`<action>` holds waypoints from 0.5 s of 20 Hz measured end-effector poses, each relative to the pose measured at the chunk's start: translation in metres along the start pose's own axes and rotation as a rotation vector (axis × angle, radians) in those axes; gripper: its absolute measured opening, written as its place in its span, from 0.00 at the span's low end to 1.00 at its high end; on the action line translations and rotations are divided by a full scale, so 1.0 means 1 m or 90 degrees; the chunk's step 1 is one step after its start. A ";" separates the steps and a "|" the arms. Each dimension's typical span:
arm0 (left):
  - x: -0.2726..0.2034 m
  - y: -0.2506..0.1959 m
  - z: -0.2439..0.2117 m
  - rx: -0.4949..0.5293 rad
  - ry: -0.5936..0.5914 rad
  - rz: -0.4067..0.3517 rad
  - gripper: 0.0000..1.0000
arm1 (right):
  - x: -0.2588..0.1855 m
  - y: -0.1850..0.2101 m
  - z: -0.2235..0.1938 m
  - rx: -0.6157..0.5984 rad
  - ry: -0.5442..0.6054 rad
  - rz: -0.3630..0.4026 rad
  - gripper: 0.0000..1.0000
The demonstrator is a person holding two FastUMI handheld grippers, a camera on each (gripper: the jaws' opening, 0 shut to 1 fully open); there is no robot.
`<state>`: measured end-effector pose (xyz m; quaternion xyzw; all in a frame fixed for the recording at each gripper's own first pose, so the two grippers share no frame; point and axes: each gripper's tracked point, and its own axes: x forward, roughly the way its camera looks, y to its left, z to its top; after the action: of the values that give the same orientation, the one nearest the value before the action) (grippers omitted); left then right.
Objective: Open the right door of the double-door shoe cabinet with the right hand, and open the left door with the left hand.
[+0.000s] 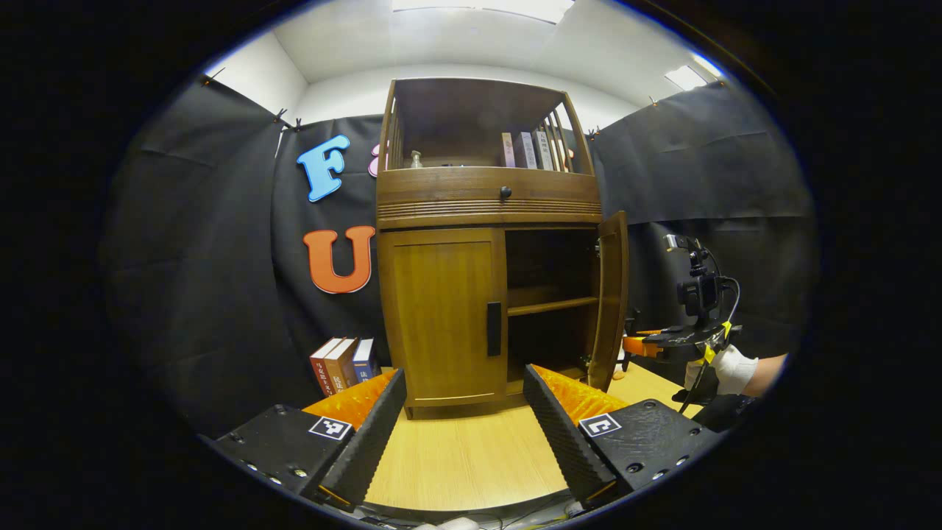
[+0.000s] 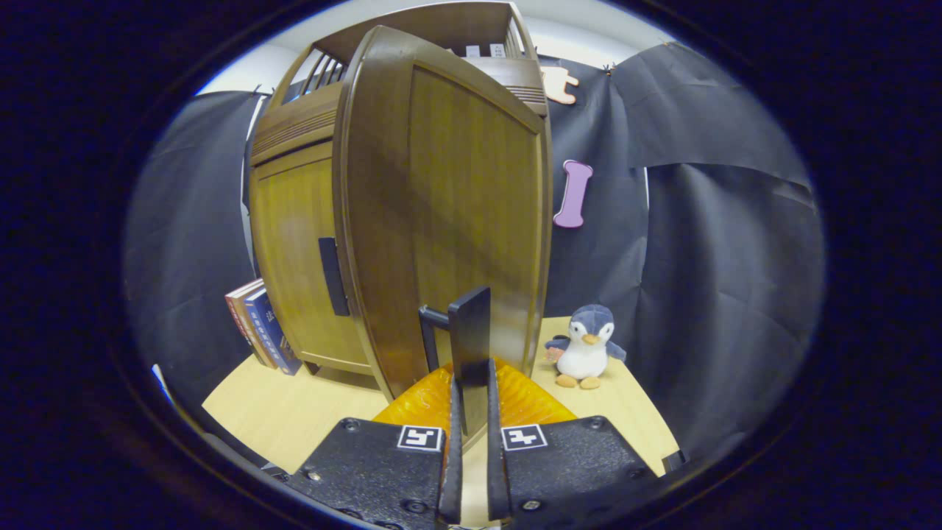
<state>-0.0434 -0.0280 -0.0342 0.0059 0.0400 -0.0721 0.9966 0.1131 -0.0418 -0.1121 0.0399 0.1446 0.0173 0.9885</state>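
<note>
Pinched between the right gripper [image 2: 471,412] fingers is the right door's handle [image 2: 469,346], that door [image 2: 441,213] swung wide. Left gripper [image 1: 464,419] fingers are spread before the closed left door [image 1: 441,313]; its rigid bar handle [image 1: 494,329] should be gripped, judged light.

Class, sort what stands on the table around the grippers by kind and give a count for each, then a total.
Cabinet: 1
Books beside the cabinet: 3
Plush penguin: 1
Total: 5
</note>
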 end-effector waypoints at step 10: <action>0.032 -0.079 0.022 -0.015 -0.019 0.007 0.96 | -0.017 -0.069 -0.004 -0.036 0.024 0.079 0.07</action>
<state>-0.0219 -0.1113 -0.0148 -0.0067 0.0260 -0.0666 0.9974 0.0972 -0.1111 -0.1172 0.0205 0.1596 0.0837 0.9834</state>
